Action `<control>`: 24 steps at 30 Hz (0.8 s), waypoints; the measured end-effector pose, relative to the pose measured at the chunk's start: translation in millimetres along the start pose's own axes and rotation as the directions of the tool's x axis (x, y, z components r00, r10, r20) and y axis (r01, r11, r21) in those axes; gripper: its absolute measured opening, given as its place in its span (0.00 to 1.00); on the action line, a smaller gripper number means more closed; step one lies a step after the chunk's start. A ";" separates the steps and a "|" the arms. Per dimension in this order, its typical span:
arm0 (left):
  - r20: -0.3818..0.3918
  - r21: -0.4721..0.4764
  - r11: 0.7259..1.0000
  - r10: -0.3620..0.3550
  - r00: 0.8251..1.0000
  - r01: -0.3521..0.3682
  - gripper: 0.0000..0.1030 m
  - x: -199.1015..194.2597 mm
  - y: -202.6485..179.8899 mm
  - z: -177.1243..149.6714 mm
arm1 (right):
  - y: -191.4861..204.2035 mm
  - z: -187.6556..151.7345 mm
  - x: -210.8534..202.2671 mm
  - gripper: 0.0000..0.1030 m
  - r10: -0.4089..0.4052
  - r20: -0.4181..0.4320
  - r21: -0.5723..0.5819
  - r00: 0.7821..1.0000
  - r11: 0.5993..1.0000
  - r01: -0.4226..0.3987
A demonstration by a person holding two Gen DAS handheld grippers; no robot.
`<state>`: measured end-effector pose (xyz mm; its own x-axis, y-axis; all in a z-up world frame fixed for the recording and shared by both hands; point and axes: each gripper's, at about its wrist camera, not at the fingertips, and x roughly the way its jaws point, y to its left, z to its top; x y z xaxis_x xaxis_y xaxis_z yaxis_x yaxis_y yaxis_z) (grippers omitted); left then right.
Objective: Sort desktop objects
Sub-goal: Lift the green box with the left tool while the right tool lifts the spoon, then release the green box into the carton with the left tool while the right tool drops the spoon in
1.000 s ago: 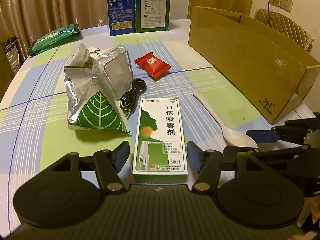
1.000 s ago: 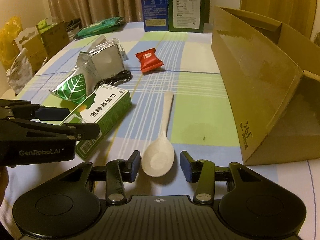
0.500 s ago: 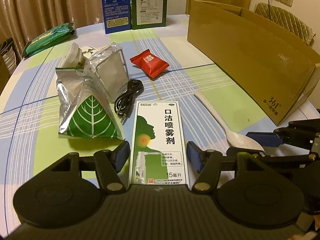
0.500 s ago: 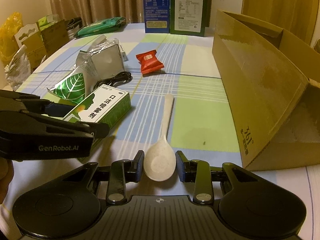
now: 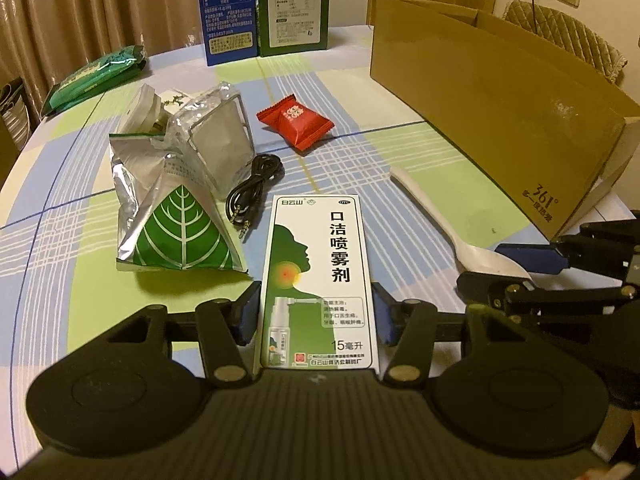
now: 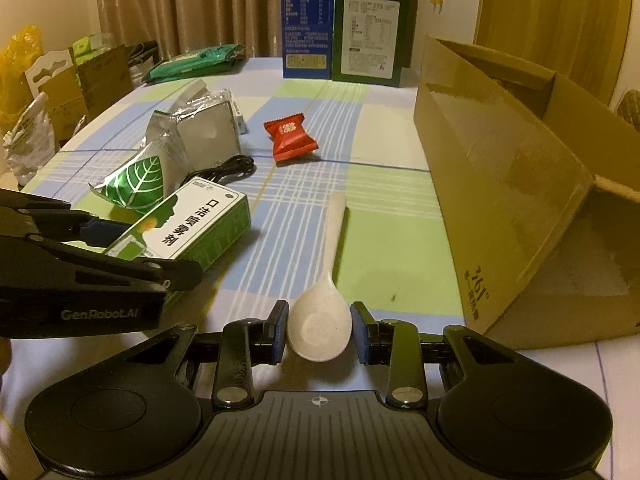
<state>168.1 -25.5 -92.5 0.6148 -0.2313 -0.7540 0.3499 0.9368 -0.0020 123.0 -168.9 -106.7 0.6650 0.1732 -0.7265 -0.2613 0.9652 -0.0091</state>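
As both grippers close in, two pickups begin.
Left gripper [image 5: 314,314] clamps the spray box [image 5: 318,276]; right gripper [image 6: 319,332] brackets the near spoon [image 6: 322,308], contact unclear. Squeeze squarely before lifting toward the right-hand carton [image 6: 520,184].

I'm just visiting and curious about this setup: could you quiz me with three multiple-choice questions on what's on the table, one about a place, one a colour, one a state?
1. Where does the coiled black audio cable lie?
A. in the cardboard box
B. between the leaf-print foil pouch and the throat spray box
C. on the spoon

2. The candy wrapper is:
A. red
B. yellow
C. white

3. The right hand-held gripper is:
A. around the spoon's bowl
B. far above the table
C. holding candy

Answers: B, it lies between pouch and spray box; A, plainly red; A, its fingers flank the spoon.
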 end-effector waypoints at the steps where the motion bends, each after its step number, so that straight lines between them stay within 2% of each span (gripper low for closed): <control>1: 0.005 0.002 1.000 0.001 1.000 -0.001 0.49 -1.9 -0.2 0.0 | 0.7 0.2 -1.3 0.29 -0.004 0.007 -0.006 1.000 1.000 0.004; 8: 0.029 -0.015 1.000 0.004 1.000 -0.003 0.49 -15.4 1.6 3.2 | 3.7 6.4 -20.8 0.29 -0.015 0.062 -0.038 0.998 0.999 0.018; 14: 0.066 -0.034 0.999 0.015 0.998 -0.013 0.49 -37.6 -0.2 14.1 | -0.9 20.7 -61.5 0.29 -0.027 0.137 -0.046 0.990 0.998 0.033; 24: 0.159 -0.017 0.999 -0.034 0.987 0.037 0.49 -87.1 -40.4 53.0 | -61.7 57.8 -128.6 0.29 -0.109 0.242 0.050 0.964 0.994 0.099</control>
<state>137.9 -57.1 8.0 0.7071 -0.3015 -0.6397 0.3604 0.9319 -0.0409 94.0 -239.5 27.0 0.8387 0.1096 -0.5334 -0.1586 0.9862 -0.0467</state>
